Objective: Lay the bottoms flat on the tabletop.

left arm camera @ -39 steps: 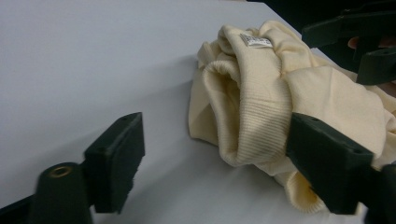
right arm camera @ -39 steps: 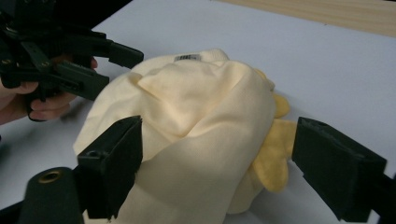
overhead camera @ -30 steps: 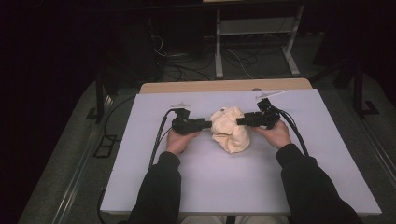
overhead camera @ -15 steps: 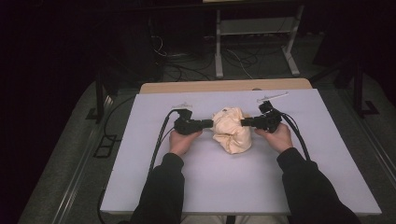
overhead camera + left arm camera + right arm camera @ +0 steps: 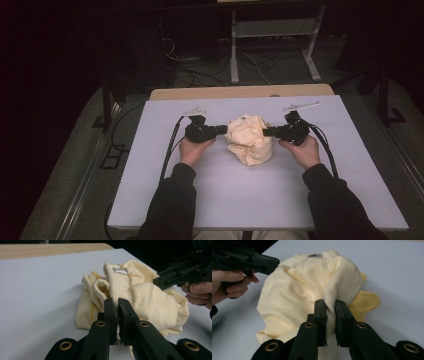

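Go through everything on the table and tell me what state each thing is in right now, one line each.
Cream garment: crumpled in a heap on the table, label showing on top.
Left gripper: jaws just closed, pinching a fold of the garment.
Right gripper: jaws just closed, clamped on a fold at the opposite side.
White table: bare around the garment.

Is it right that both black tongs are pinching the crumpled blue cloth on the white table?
Not quite: the crumpled cloth is pale yellow, not blue, as the high view shows. The rest holds: the left tongs and the right tongs are both pinched on its folds, and it lies on the white table.
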Available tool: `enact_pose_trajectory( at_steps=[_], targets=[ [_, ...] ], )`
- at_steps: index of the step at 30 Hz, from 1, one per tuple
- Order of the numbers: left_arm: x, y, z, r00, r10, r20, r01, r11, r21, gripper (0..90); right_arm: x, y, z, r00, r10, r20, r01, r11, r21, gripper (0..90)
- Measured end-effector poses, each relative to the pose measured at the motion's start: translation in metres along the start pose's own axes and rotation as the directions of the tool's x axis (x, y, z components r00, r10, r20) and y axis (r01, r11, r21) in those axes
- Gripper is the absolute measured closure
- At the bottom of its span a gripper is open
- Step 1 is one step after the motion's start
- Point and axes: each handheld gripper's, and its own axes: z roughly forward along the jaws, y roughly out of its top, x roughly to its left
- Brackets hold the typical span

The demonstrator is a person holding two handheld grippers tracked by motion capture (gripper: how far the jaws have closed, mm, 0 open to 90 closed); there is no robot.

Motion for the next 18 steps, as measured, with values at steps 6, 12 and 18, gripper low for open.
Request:
enact_pose_trajectory(
  at_steps=[6, 12, 18],
  targets=[
    [-0.007, 0.01, -0.011, 0.9994, 0.034, -0.009, -0.035, 0.9994, -0.002, 84.9, 0.005, 0.003, -0.012, 0.9997, -0.017, -0.018, 0.017, 0.999, -0.031, 79.9],
    [-0.014, 0.022, -0.02, 0.9984, 0.054, -0.016, -0.054, 0.9985, -0.002, 85.5, 0.007, 0.007, -0.019, 0.9996, -0.015, -0.024, 0.014, 0.999, -0.039, 80.1],
    [-0.029, 0.041, -0.031, 0.9945, 0.098, -0.035, -0.099, 0.9951, 0.001, 85.9, 0.011, 0.022, -0.033, 0.9996, -0.025, -0.009, 0.025, 0.998, -0.056, 80.3]
  ],
)
